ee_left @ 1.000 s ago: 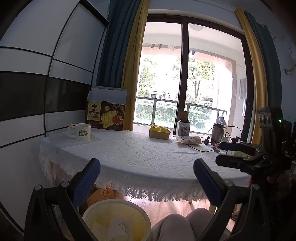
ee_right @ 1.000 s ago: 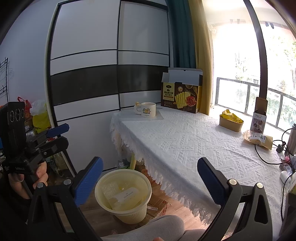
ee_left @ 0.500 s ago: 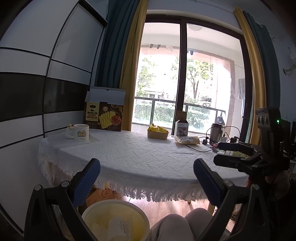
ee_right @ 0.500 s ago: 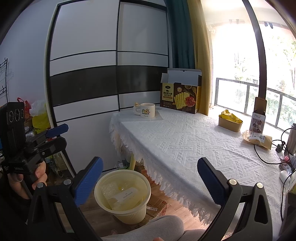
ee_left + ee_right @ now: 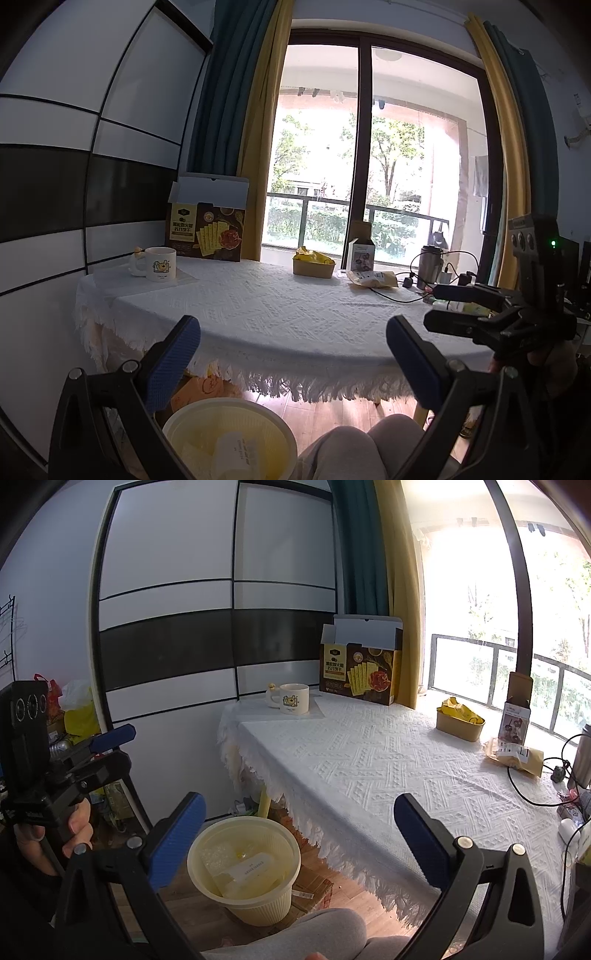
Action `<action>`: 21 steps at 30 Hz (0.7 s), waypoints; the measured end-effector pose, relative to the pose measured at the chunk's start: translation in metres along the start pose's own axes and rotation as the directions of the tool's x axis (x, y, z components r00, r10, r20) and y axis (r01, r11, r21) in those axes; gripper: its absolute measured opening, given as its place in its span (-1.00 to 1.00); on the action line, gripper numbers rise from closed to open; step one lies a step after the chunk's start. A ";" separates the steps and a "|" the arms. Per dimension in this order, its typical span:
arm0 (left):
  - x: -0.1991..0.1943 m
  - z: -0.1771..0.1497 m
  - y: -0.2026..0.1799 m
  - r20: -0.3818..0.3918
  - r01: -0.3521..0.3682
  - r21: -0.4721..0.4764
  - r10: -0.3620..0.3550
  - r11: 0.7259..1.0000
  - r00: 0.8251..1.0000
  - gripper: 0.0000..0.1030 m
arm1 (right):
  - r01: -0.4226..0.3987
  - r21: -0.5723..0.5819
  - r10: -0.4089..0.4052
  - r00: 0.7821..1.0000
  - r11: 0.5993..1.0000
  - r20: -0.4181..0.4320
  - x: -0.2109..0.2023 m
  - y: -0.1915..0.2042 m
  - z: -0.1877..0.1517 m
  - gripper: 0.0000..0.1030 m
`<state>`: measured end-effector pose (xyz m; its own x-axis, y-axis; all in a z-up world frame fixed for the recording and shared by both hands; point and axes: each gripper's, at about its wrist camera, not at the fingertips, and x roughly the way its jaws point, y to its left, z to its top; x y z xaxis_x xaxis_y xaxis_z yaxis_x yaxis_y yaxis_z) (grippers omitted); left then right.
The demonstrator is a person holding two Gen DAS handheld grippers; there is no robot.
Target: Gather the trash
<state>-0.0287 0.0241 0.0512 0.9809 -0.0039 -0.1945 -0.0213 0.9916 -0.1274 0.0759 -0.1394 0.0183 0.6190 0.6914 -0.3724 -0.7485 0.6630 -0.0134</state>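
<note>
At six o'clock below me, the bin (image 5: 243, 864) already holds wrappers; my left gripper (image 5: 291, 354) and right gripper (image 5: 301, 827) gape empty, and the snack bag (image 5: 517, 757) at two o'clock seems left.

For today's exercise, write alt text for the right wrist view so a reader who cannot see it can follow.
An open right tool hangs empty over a yellow waste bin on the floor, which already holds wrappers, beside a table with a white cloth. On the table stand a mug, a cracker box and a snack tray. The left tool shows at the left edge.
</note>
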 end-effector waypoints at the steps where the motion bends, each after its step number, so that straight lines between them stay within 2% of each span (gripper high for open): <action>1: 0.000 0.000 0.000 0.000 -0.001 0.000 0.001 1.000 1.000 0.96 | 0.000 0.000 0.000 1.000 1.000 0.000 0.000 0.000 0.000 0.97; 21: 0.001 -0.001 0.000 -0.004 0.003 0.000 -0.003 1.000 1.000 0.96 | 0.000 -0.001 0.000 1.000 1.000 -0.001 0.001 0.001 -0.001 0.97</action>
